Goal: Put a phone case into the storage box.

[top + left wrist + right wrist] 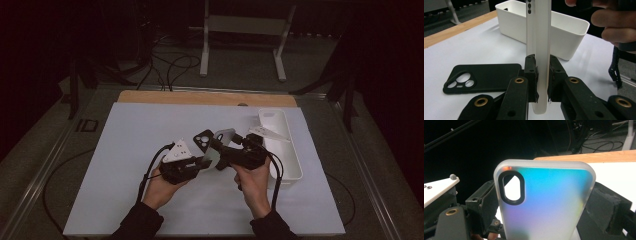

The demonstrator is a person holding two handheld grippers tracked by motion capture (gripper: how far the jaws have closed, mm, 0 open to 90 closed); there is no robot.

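At centre frame, the left gripper (543, 82) clamps a frosted case (539, 50) edgewise; the right gripper (541, 220) straddles it, pads apparently off. A black case (482, 77) lies lower left, before the white bin (564, 32).

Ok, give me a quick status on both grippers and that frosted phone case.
Left gripper shut on frosted phone case, held on edge above the table. Right gripper wide around the case's sides, pads not clearly pressing. Black phone case lies below; white bin behind.

Left tool (543, 77) clamps frosted phone case (539, 50) edge-on, upright; black phone case (481, 77) flat on mat; white bin (564, 35) behind.
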